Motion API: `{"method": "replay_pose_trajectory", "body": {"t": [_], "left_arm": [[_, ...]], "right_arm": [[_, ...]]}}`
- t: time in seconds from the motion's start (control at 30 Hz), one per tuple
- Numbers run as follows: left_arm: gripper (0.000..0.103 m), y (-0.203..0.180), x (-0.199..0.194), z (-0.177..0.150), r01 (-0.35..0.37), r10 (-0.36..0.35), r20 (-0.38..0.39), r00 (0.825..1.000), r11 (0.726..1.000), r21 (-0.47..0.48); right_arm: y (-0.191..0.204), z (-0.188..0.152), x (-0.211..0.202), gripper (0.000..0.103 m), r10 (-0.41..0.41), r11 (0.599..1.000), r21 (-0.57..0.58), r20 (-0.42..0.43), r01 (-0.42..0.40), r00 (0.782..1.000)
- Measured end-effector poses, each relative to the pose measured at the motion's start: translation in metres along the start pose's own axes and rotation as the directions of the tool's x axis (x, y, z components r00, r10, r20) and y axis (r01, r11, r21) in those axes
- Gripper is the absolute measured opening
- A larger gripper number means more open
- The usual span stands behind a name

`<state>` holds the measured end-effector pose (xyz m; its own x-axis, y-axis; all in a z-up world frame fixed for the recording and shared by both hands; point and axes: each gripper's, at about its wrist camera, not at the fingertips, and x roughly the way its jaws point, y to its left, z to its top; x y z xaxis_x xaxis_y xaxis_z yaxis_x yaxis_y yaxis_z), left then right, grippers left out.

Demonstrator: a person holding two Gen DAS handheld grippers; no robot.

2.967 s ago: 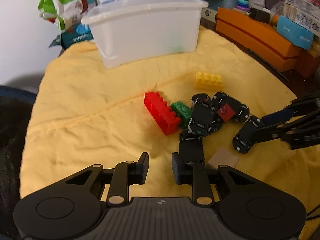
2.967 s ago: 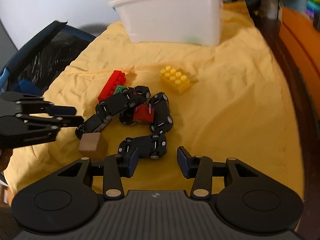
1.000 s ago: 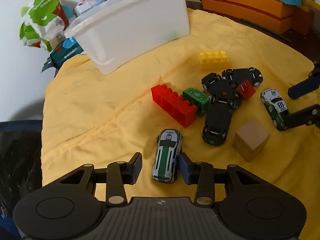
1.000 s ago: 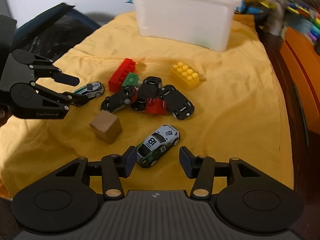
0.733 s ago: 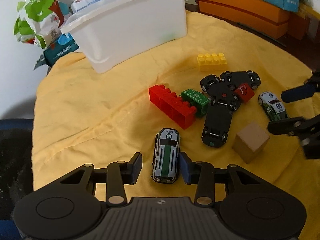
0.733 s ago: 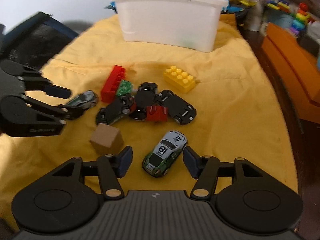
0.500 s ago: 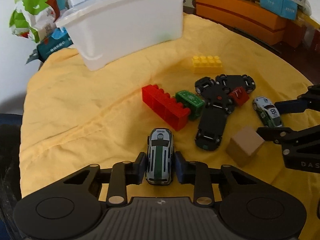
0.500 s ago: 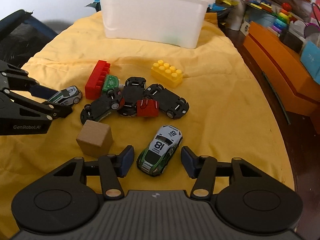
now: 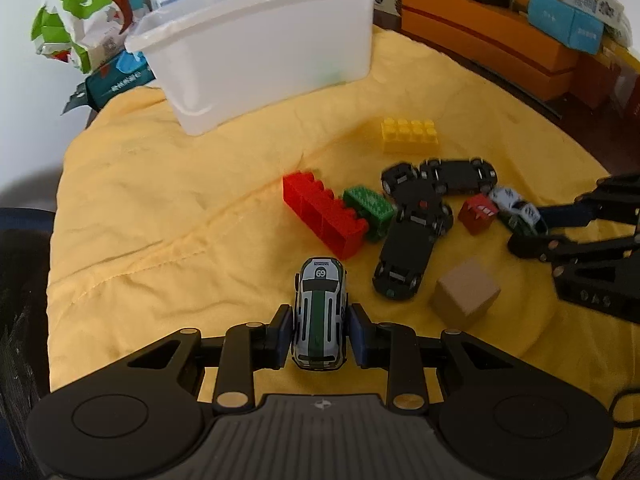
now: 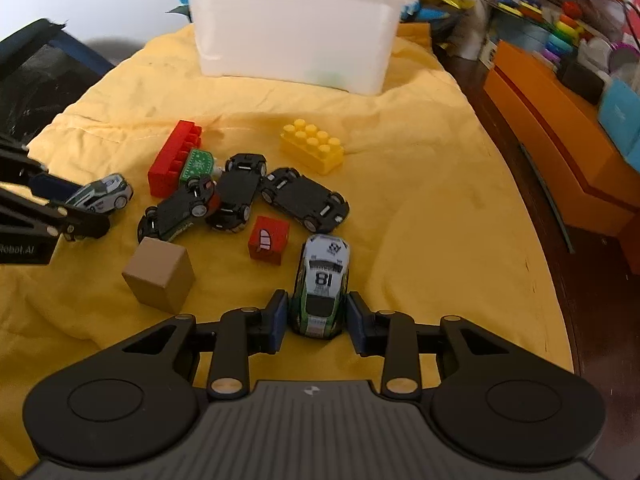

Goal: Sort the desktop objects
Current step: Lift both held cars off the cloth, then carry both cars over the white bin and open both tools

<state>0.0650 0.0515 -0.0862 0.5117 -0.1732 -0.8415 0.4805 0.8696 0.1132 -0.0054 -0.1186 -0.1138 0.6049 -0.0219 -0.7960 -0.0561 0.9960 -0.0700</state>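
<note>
Both grippers closed in since 0.5 s ago: left gripper (image 9: 320, 334) fingers clamp the number 69 car (image 9: 319, 316); right gripper (image 10: 318, 320) fingers pinch the number 18 car (image 10: 321, 286). Sorting barely begun: bricks, overturned cars, wooden cube (image 10: 159, 274) remain on the cloth; white bin (image 10: 294, 24) contents unseen.

Bare yellow cloth (image 10: 420, 200) right of the overturned cars (image 10: 240, 200); white bin (image 10: 296, 24) blocks the far edge.
</note>
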Motion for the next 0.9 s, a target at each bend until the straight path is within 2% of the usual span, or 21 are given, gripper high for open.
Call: {"method": "replay_pose_trajectory", "body": {"t": [0.17,0.27,0.4,0.57,0.67,0.9], "left_arm": [[0.034,0.004,-0.016,0.020,-0.020,0.021,0.034,0.999,0.999,-0.029],[0.034,0.008,-0.026,0.039,-0.046,0.048,0.070,0.996,0.998,-0.037],[0.034,0.016,-0.038,0.072,-0.082,0.089,0.128,0.988,0.995,-0.057],[0.034,0.032,-0.049,0.123,-0.108,0.126,0.214,0.969,0.990,-0.094],[0.034,0.038,-0.050,0.152,-0.133,0.155,0.252,0.955,0.986,-0.103],[0.034,0.058,-0.028,0.211,-0.121,0.163,0.284,0.945,0.980,-0.159]], "right_arm": [[-0.011,0.012,-0.004,0.033,0.056,0.998,-0.038,-0.047,-0.058,0.997],[-0.021,0.023,-0.015,0.033,0.063,0.997,-0.042,-0.039,-0.064,0.997],[-0.034,0.048,-0.030,0.033,0.063,0.996,-0.060,0.018,-0.062,0.998],[-0.046,0.093,-0.038,0.033,0.084,0.994,-0.085,0.106,-0.075,0.991],[-0.048,0.124,-0.039,0.033,0.094,0.992,-0.104,0.166,-0.078,0.982],[-0.049,0.199,-0.029,0.033,0.123,0.985,-0.149,0.283,-0.083,0.951]]}}
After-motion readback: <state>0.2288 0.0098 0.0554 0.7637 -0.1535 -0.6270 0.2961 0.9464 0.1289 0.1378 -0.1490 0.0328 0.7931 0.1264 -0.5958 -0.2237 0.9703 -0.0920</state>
